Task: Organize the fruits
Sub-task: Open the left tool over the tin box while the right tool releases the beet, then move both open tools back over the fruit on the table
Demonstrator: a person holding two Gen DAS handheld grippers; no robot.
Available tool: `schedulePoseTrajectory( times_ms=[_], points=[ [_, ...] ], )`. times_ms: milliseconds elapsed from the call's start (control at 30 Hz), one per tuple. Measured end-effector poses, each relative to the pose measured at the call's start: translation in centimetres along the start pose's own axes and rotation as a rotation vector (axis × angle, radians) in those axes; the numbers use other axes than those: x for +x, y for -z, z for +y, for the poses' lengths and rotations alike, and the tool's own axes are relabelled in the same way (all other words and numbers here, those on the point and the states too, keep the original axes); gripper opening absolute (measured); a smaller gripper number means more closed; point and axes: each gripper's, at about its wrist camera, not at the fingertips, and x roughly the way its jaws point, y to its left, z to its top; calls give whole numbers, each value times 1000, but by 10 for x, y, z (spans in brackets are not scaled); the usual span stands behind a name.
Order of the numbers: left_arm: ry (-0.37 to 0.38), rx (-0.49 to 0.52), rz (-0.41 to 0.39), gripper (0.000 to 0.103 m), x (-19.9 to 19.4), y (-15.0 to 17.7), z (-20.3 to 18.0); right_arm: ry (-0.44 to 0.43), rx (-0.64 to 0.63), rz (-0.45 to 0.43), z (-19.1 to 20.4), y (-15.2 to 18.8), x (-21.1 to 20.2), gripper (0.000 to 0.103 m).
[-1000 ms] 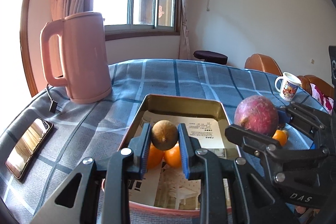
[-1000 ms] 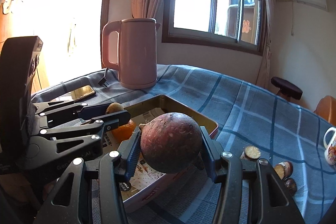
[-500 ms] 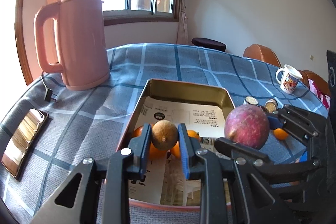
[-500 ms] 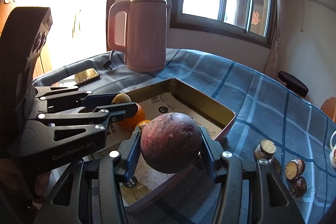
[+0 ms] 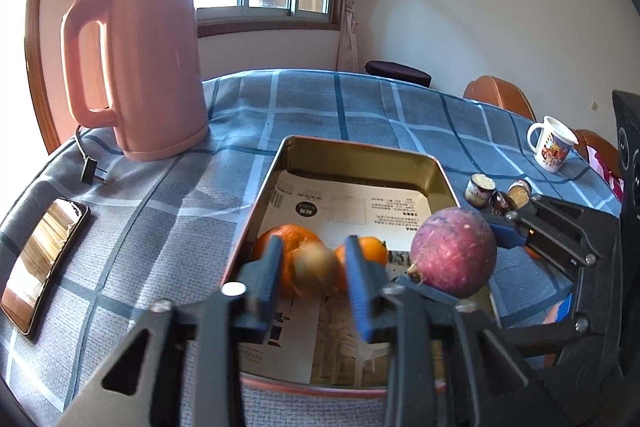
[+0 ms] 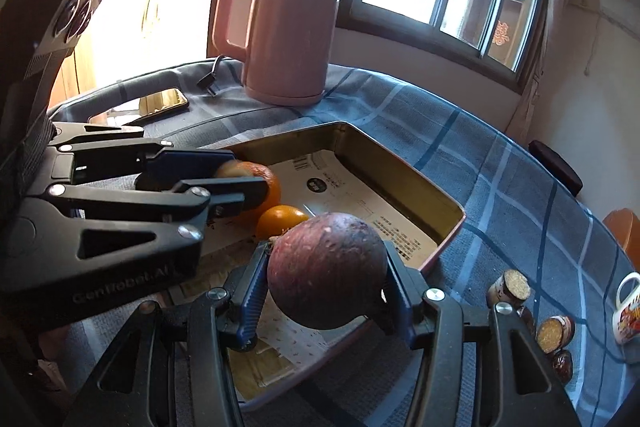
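A gold metal tray (image 5: pixel 360 151) lined with printed paper sits on the blue checked tablecloth, also in the right wrist view (image 6: pixel 404 179). Two oranges (image 5: pixel 294 239) (image 6: pixel 282 219) lie in its near part. My left gripper (image 5: pixel 314 267) hangs over them; its jaws have spread, and a small brown fruit (image 5: pixel 314 269), blurred, sits between them, apart from the right pad. My right gripper (image 6: pixel 326 267) is shut on a large round purple fruit (image 6: pixel 328 267), held over the tray's right side; it also shows in the left wrist view (image 5: pixel 454 253).
A pink kettle (image 5: pixel 140 67) stands at the back left with its plug (image 5: pixel 90 173) on the cloth. A phone (image 5: pixel 42 259) lies at the left edge. Cut fruit pieces (image 6: pixel 516 287) and a mug (image 5: pixel 552 145) sit right of the tray.
Both grippers came lower and closer over the tray. My left gripper's jaws have spread and the small brown fruit is now blurred between them. The right gripper still holds the purple fruit.
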Motion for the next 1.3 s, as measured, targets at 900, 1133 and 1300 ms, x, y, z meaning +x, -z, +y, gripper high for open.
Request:
schedulePoseTrajectory(
  times_ms=[900, 1133, 1300],
  points=[
    [106, 178, -118, 91, -11, -14, -121, 323, 452, -144, -159, 81, -100, 74],
    [156, 243, -25, 90, 19, -12, -171, 391, 585, -129, -191, 111, -108, 74],
    [197, 274, 59, 87, 41, -10, -193, 390, 612, -140, -196, 116, -113, 80]
  ],
)
